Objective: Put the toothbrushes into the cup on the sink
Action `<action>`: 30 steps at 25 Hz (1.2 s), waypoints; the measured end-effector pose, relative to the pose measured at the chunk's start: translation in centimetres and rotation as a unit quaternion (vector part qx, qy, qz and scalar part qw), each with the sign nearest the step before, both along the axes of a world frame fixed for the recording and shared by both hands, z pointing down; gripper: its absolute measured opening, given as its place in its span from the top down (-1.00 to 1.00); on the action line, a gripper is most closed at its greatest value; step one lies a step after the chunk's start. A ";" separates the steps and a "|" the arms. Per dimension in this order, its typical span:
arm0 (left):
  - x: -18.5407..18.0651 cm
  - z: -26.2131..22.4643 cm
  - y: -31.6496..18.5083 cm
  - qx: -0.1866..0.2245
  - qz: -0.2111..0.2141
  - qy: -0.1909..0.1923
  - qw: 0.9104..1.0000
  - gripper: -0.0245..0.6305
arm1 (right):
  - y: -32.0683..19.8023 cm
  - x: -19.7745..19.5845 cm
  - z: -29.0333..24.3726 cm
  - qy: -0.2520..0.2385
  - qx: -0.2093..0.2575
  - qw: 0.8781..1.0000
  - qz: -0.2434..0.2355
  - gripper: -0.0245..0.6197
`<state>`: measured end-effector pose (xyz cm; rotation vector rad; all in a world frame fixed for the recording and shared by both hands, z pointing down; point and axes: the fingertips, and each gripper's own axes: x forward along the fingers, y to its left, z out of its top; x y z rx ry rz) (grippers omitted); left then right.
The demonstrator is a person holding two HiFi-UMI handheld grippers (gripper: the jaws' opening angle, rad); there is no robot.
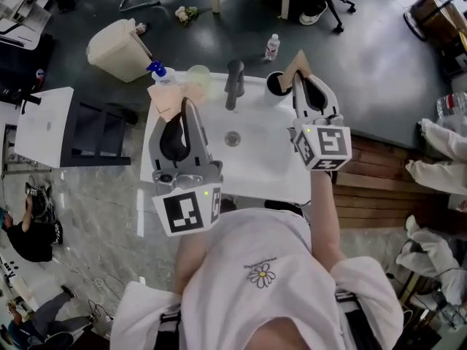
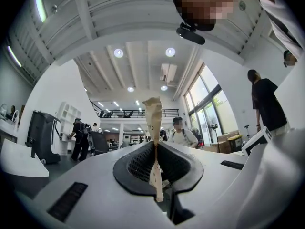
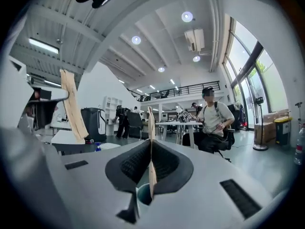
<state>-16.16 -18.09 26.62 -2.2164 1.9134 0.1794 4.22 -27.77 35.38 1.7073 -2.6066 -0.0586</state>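
Two grippers were working over the white rectangular sink [image 1: 270, 173], each clamped on a toothbrush. The left gripper [image 1: 183, 105] had its fingers [image 1: 191, 126] pressed on the left tan paper-wrapped toothbrush [image 1: 169, 99], which fanned out toward 11 o'clock above the sink's back-left corner. In the left gripper view that wrapper [image 2: 154, 128] stood edge-on, pinched between the dark pads.

The right gripper [image 1: 300, 80] was likewise closed on the right tan paper-wrapped toothbrush [image 1: 296, 67], seen edge-on between its pads in the right gripper view [image 3: 151, 142]. This one hung at the dark round cup [image 1: 275, 84], which sat on the sink's back edge at 1 o'clock from the round metal drain [image 1: 232, 138]. From the right gripper view the cup's rim [image 3: 139, 194] showed just beneath the fingers. I could not tell whether the wrapper touched the cup.

A black faucet [image 1: 235, 84] stood at 12 o'clock from the drain, with a translucent pale-green cup [image 1: 198, 76] just beside it at 9 o'clock.
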 end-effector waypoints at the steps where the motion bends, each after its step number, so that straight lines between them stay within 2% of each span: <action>1: 0.1 0.0 0.0 -0.001 0.001 -0.001 1.000 0.84 | -0.3 0.0 1.1 0.002 -0.014 1.000 0.000 0.88; 7: -0.2 0.2 -0.3 -0.006 0.000 -0.004 1.000 0.84 | -1.3 -0.2 6.3 -0.013 -0.070 0.997 0.000 0.88; 11: -0.4 0.5 -0.2 -0.009 -0.002 -0.008 1.000 0.84 | -1.6 -0.2 8.6 0.010 -0.090 0.996 0.009 0.88; 15: -0.7 0.8 -0.3 -0.012 -0.002 -0.008 1.000 0.84 | -1.7 -0.5 10.0 -0.002 -0.112 0.994 0.005 0.88; 20: -0.9 0.5 -0.4 -0.010 -0.002 -0.005 1.000 0.84 | -1.3 -0.5 10.2 -0.003 -0.117 0.993 0.004 0.87; 26: -0.6 0.5 -0.4 -0.009 0.001 -0.009 1.000 0.84 | -1.4 0.3 8.1 -0.009 -0.094 0.995 0.016 0.74; 30: -0.3 0.4 -0.4 -0.009 0.005 -0.010 1.000 0.84 | -1.0 1.1 4.2 0.020 -0.032 0.998 0.049 0.73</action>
